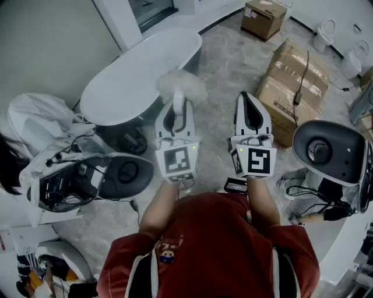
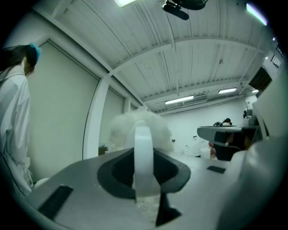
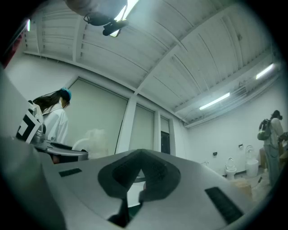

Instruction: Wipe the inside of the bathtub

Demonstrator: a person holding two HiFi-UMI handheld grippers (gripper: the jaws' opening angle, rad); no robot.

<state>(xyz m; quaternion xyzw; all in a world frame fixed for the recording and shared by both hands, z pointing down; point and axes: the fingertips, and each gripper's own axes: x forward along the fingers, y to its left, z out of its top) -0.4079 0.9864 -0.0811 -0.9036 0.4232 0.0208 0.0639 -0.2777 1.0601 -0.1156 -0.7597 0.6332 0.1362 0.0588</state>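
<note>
Fluffy white duster (image 2: 143, 143) between tight jaws

readable text: none | cardboard boxes (image 1: 291, 81): no legible print | shirt emblem (image 1: 167, 255): too small to read

I counted one white oval freestanding bathtub (image 1: 134, 81), one fluffy white duster (image 1: 182, 86), three brown cardboard boxes (image 1: 265, 17), two white ceramic toilets (image 1: 324, 34) and one person in a white coat (image 2: 11, 112).

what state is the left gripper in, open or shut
Shut on the fluffy white duster: the left gripper clamps its white handle between the jaws, with the fluffy head beyond them.
</note>
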